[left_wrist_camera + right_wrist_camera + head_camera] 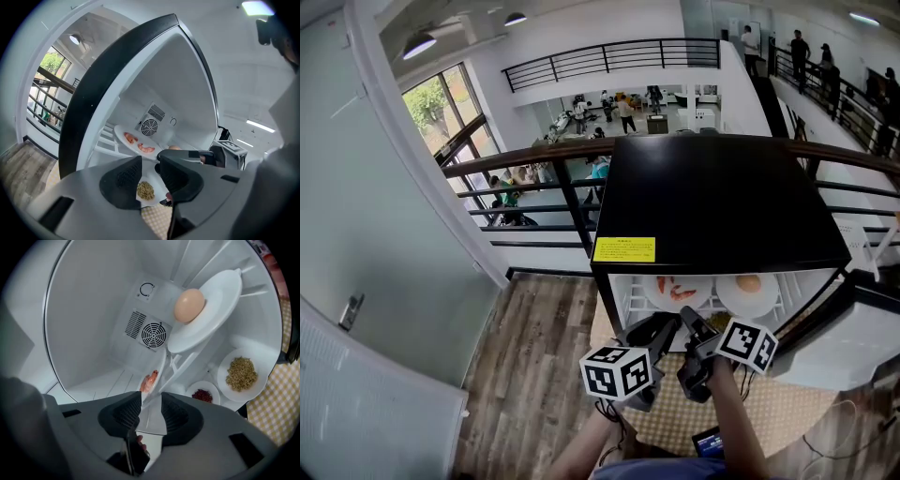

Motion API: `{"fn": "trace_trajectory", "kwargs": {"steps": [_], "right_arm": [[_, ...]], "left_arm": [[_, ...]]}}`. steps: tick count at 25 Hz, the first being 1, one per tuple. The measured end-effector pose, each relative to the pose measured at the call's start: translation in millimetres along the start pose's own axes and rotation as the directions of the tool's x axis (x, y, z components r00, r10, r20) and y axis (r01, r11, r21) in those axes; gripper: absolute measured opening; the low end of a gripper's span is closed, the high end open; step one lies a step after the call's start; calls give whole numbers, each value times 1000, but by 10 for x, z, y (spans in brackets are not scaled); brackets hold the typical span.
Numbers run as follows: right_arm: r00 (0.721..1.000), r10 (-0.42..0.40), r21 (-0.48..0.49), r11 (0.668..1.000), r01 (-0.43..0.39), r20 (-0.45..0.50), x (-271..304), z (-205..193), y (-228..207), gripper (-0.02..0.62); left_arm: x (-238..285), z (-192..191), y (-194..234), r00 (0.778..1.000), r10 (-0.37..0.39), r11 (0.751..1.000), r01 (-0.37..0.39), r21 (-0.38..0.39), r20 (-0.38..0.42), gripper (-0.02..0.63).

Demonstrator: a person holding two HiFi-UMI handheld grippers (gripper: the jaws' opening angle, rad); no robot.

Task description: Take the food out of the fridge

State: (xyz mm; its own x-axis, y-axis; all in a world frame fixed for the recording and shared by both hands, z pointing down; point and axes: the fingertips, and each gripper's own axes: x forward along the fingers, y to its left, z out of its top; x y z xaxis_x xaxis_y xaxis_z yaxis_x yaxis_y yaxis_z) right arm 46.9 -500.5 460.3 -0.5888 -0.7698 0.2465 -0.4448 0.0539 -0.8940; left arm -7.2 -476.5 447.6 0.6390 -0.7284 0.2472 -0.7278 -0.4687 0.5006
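Observation:
The small fridge [722,202] stands open toward me. On its wire shelf a white plate of shrimp [677,291] sits beside a white plate with an egg [748,289]. Lower down are a plate of grains [241,373] and a small dish of red bits [202,395]. My right gripper [151,404] is open at the shelf's front, with the near rim of the shrimp plate [151,380] in the gap between its jaws. My left gripper [149,168] is open just left of it and holds nothing. The grain plate [146,191] shows beyond its jaws.
The fridge door [853,337] hangs open at the right. A checkered mat [750,408] lies under the fridge on a wooden floor [525,356]. A balcony railing [534,159] runs behind, with people on the level below. A fan vent [153,333] is on the fridge's back wall.

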Motion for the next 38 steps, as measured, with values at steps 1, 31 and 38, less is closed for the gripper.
{"fn": "trace_trajectory", "kwargs": {"steps": [1,31,38], "right_arm": [[1000,3,23,1000,-3,0,2,4,-2,135],[996,40,276,959,-60,77,-291,-55,-62,29],[997,47,267,962,-60,57,-403,-192,-58,29]], "left_arm": [[0,-12,-2,1000,-1,1000,1,2,-3,115],[29,-74,38,992,-117,949,123,-290,41,184],[10,-87,21,993,-114,953,119,-280,36,184]]}}
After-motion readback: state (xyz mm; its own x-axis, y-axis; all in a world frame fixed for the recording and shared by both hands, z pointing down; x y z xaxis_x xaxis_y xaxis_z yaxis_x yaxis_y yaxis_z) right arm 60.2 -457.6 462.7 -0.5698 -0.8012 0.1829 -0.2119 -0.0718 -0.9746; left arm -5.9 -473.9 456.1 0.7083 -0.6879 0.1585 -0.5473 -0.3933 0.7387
